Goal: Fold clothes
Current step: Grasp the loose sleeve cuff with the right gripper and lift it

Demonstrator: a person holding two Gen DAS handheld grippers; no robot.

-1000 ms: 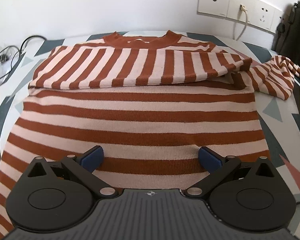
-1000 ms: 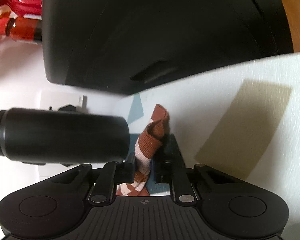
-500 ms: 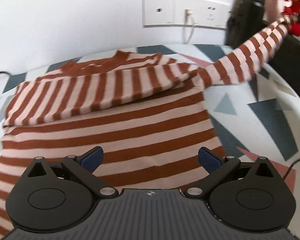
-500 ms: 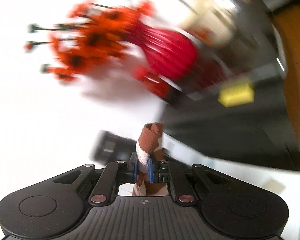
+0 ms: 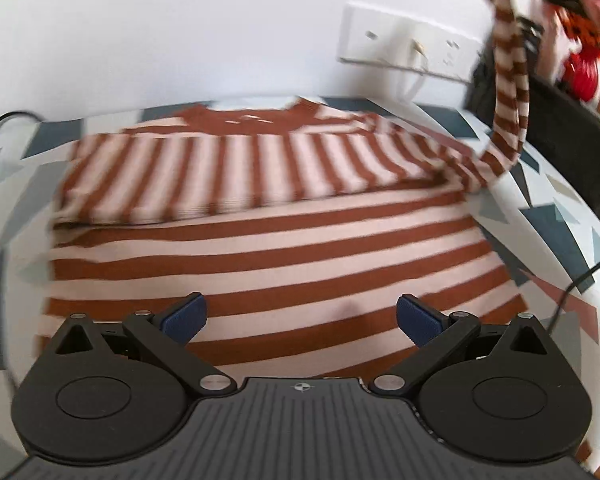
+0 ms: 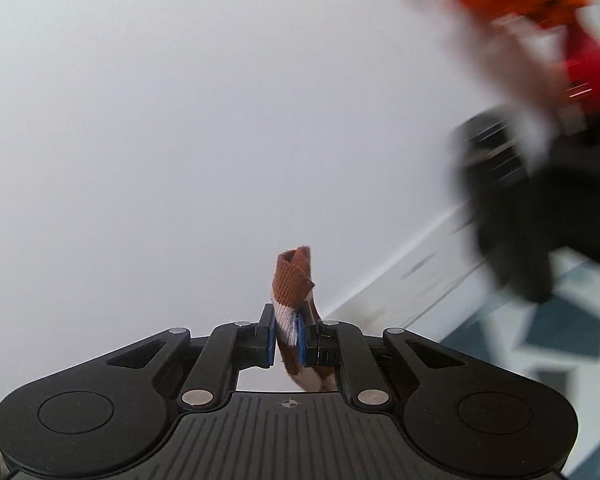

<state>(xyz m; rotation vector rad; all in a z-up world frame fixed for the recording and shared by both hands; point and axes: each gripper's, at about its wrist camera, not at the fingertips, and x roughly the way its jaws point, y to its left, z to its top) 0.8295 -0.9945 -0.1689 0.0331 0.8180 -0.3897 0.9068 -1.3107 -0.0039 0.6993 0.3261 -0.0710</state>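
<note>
Rust-and-pale-pink striped knit sweater (image 5: 260,248) lies flat on the table with the grey, teal and pink geometric-print cloth (image 5: 560,216), collar toward the white wall; one sleeve is folded across the chest.

Left gripper (image 5: 300,320) — blue pads spread wide, nothing between them, hovering over the sweater's lower hem.

Right gripper (image 6: 287,340) — jaws clamped on the rust ribbed cuff (image 6: 294,280) of the other sleeve (image 5: 508,92), which hangs in a long loop from high at the upper right down to the shoulder.

White wall socket panel (image 5: 404,46) behind; red-orange blurred objects at far right.
</note>
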